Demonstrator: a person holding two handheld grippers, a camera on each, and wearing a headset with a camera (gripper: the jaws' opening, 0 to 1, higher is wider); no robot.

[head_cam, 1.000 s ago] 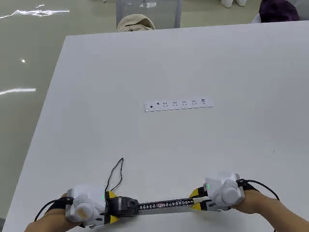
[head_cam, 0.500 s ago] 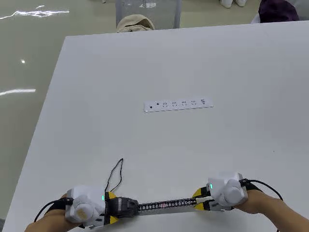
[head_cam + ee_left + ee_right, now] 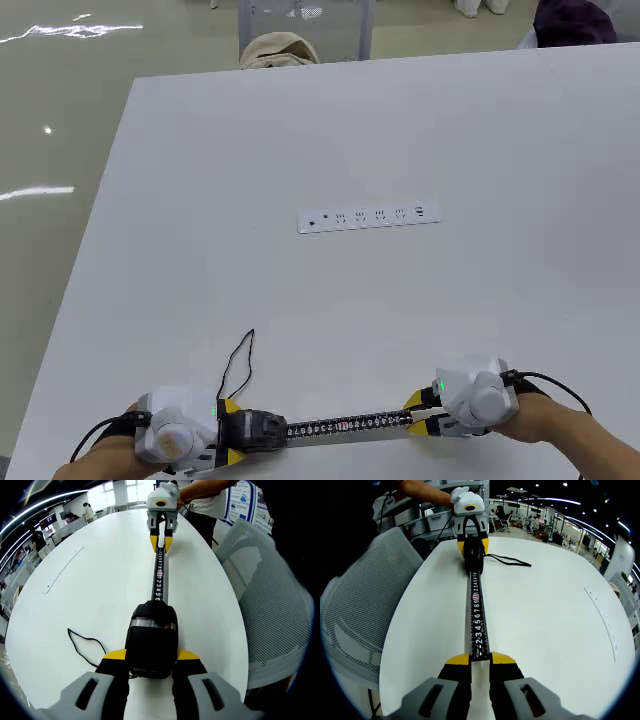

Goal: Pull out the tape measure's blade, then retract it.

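Blade out part-way, retract not yet done.
Left hand-held gripper [image 3: 151, 656] is clamped on the tape measure case [image 3: 151, 635]. Right hand-held gripper [image 3: 480, 659] pinches the blade [image 3: 476, 612] tip, and the blade is stretched taut between them along the near edge of the tabletop [image 3: 300, 130]. Pull-out looks underway or about finished; the whole retraction is left.

Glossy plastic tape measure [image 3: 151, 640] on smooth matt table [image 3: 300, 150].

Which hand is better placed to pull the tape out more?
The right. The right gripper is shut on the blade at its tip, with bare table beside it to move along. The left gripper clamps the case, so it probably serves best as the anchor.
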